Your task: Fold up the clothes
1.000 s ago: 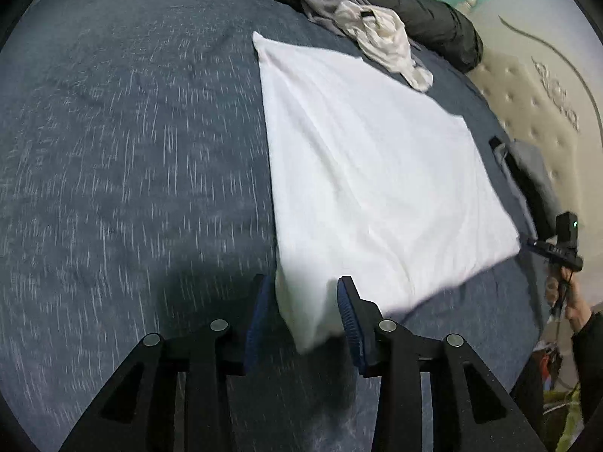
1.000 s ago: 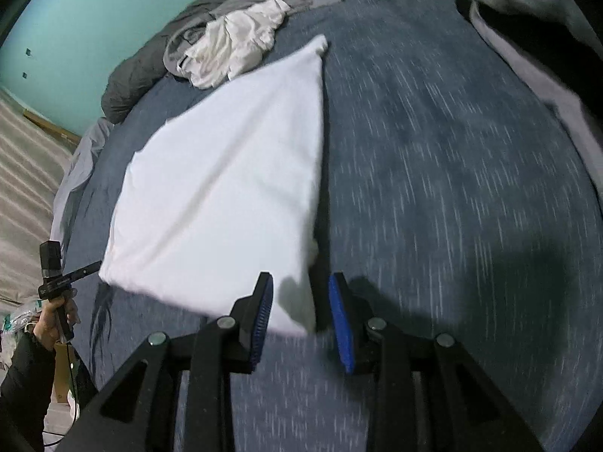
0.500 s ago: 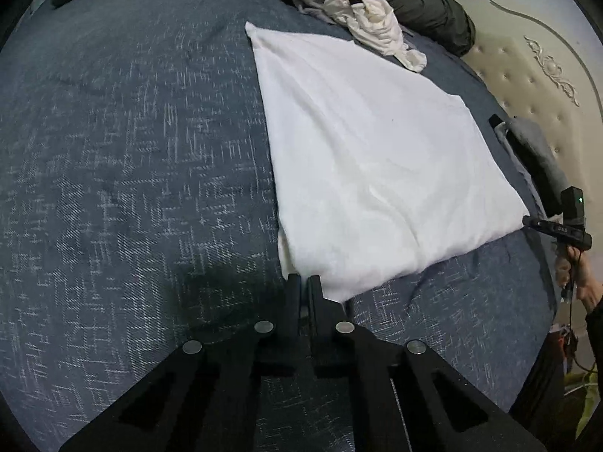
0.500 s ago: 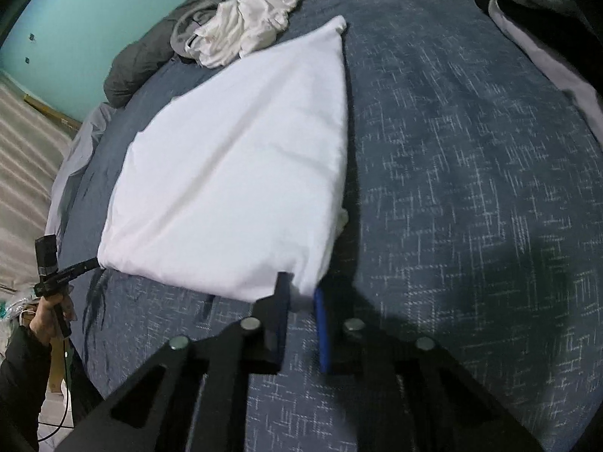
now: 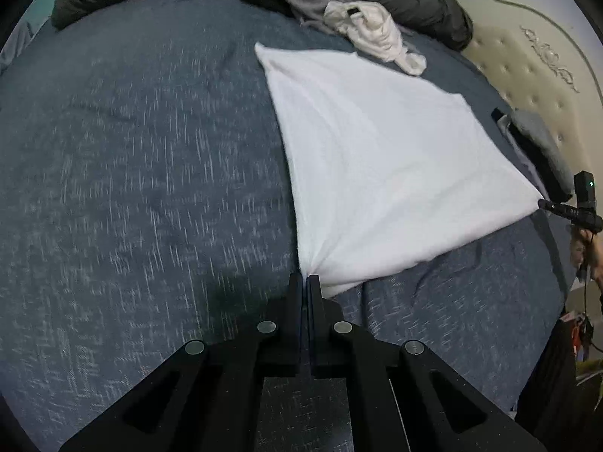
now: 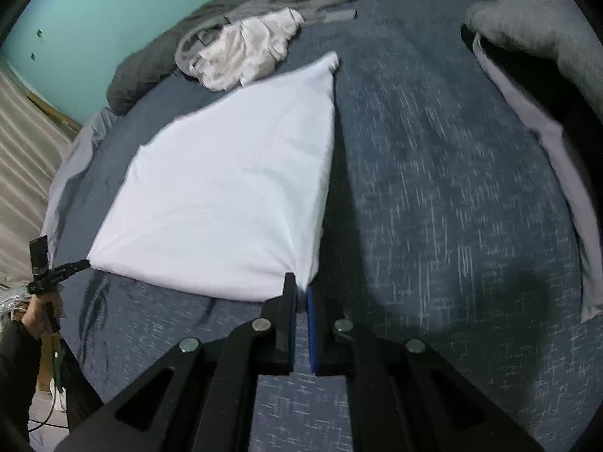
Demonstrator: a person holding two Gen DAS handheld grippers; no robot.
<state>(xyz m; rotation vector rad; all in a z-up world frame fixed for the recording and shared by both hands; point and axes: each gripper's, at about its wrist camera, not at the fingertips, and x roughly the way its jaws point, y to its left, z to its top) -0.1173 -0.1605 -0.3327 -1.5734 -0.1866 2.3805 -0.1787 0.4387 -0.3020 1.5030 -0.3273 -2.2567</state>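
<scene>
Now both grippers pinch the white cloth's (image 5: pixel 380 173) near corners on the blue bedspread (image 5: pixel 132 173): left gripper (image 5: pixel 305 280), right gripper (image 6: pixel 301 288). Its free edge lies ahead, toward the crumpled clothes pile (image 5: pixel 371 32).

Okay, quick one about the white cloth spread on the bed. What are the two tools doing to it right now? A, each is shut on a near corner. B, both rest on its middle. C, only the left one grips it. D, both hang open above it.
A: the left tool and right tool each pinch a near corner of the white cloth, which puckers there.
</scene>
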